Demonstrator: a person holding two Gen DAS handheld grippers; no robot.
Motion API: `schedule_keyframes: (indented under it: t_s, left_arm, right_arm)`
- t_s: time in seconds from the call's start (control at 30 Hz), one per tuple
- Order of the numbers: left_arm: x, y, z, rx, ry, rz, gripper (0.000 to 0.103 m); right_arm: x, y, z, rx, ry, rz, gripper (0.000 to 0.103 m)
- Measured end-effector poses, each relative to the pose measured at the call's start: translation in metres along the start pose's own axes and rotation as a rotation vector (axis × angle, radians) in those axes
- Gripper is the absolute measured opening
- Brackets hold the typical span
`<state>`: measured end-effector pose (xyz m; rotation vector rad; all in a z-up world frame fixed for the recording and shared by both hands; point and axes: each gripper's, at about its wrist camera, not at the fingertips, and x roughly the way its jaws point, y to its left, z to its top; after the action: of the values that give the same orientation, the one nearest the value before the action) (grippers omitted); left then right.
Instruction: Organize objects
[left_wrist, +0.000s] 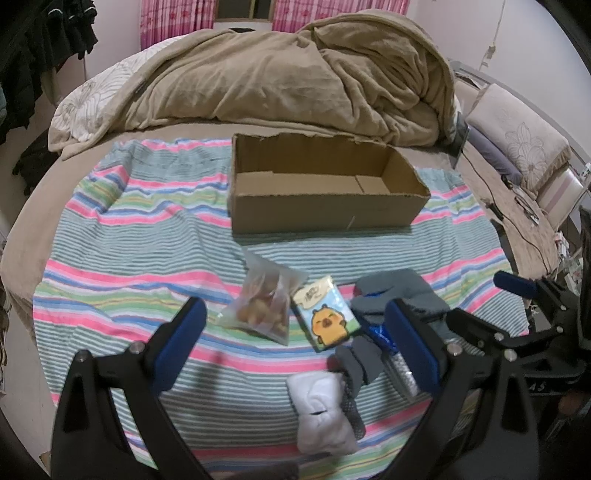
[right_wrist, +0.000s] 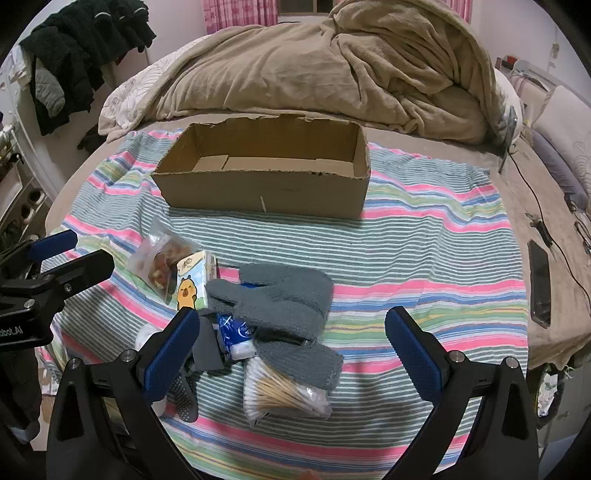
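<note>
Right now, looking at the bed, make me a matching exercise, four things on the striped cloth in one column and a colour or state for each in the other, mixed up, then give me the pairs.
Things:
1. cardboard box
2. cotton swabs
3. tissue pack
4. snack bag

Descriptions:
A. clear plastic, brownish pieces inside
B. open-topped, nothing inside
C. wooden sticks with white tips, bundled in a clear wrapper
D. printed with a yellow cartoon animal

Pairs: 1-B, 2-C, 3-D, 4-A
</note>
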<state>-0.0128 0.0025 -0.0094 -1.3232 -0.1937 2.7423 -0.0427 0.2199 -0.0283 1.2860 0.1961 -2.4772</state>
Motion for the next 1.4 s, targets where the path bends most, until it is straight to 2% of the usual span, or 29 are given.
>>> schedule_keyframes:
  t_s: [0.7,0.83,1.4]
  left_arm:
    - [-0.006,0.000,0.001,0.002,-0.009,0.010,0.098]
    - [-0.007,0.002,0.000,-0.005,-0.013,-0.016,0.098]
    - [0.009,0.007,0.000,-0.010,0.023,-0.002,0.098]
  right_arm:
    - [-0.002,0.000,0.000,-0.002,-0.006,-0.005,0.099]
    - [-0.003,0.000,0.000,0.001,-0.008,-0.003,0.099]
    - [0.004,-0.003,0.002,0.011,0.005,0.009,0.099]
